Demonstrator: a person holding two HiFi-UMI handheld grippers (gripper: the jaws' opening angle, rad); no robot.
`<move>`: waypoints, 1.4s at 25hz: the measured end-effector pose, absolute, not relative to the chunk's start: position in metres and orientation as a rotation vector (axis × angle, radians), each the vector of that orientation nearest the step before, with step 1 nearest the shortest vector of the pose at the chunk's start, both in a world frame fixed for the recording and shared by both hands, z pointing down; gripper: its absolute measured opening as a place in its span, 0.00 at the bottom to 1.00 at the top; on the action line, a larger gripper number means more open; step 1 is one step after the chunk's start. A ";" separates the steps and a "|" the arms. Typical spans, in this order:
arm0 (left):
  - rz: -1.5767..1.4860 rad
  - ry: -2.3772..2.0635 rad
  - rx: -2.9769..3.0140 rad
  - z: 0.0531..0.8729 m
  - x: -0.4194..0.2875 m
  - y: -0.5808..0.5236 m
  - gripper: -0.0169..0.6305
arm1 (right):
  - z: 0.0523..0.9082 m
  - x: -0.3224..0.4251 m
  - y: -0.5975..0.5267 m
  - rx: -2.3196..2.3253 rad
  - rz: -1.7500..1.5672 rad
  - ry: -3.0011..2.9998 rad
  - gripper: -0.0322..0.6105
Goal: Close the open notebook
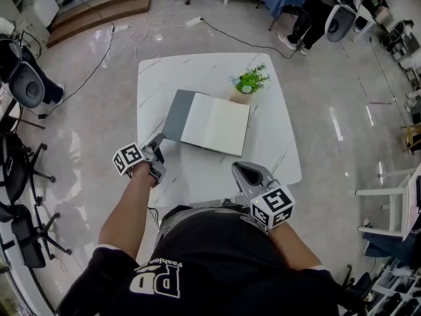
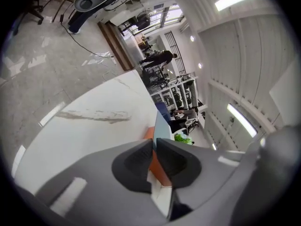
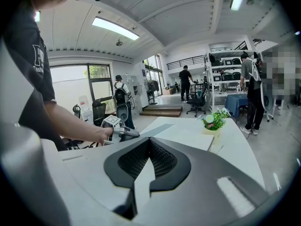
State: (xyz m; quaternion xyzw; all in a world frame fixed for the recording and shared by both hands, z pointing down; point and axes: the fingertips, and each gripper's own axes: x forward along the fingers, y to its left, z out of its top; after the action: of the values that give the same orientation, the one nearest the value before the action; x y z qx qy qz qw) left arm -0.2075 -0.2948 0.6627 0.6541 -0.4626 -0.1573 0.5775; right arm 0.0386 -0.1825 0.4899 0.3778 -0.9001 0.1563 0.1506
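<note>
notebook [image 2: 162, 127] open, partly hidden by left gripper [image 2: 154, 147] | right gripper [image 3: 149, 145] | both pinched together, empty

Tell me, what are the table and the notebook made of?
The table looks like marble or a marble-look top: white and smooth, with thin grey veins. The notebook pages look like matte cream paper. Its grey cover seems to be card or faux leather, but that's hard to tell.
</note>
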 end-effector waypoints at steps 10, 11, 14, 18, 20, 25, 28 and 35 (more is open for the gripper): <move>-0.374 -1.102 1.606 0.640 -0.206 -0.297 0.13 | 0.490 0.037 -0.182 1.051 0.450 -2.592 0.05; -0.374 -1.102 1.621 0.636 -0.205 -0.297 0.13 | 0.490 0.037 -0.183 1.046 0.449 -2.594 0.05; -0.374 -1.095 1.676 0.620 -0.202 -0.298 0.13 | 0.490 0.036 -0.183 1.032 0.447 -2.598 0.05; -0.371 -1.088 1.733 0.600 -0.195 -0.298 0.12 | 0.489 0.034 -0.182 1.015 0.446 -2.606 0.05; -0.368 -1.089 1.756 0.591 -0.192 -0.298 0.13 | 0.490 0.033 -0.180 1.006 0.445 -2.610 0.05; -0.328 -1.097 1.827 0.573 -0.183 -0.297 0.13 | 0.489 0.032 -0.178 0.996 0.444 -2.617 0.05; -0.298 -1.096 1.872 0.562 -0.175 -0.296 0.13 | 0.491 0.036 -0.177 1.002 0.451 -2.615 0.05; -0.251 -1.081 1.968 0.538 -0.153 -0.294 0.13 | 0.491 0.042 -0.177 1.012 0.464 -2.614 0.05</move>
State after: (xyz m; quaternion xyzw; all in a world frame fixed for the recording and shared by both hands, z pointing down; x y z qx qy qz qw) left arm -0.1530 -0.2942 0.5380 0.7875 -0.4328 -0.1003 0.4270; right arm 0.0425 -0.1773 0.4913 0.3522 -0.9097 0.1615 0.1494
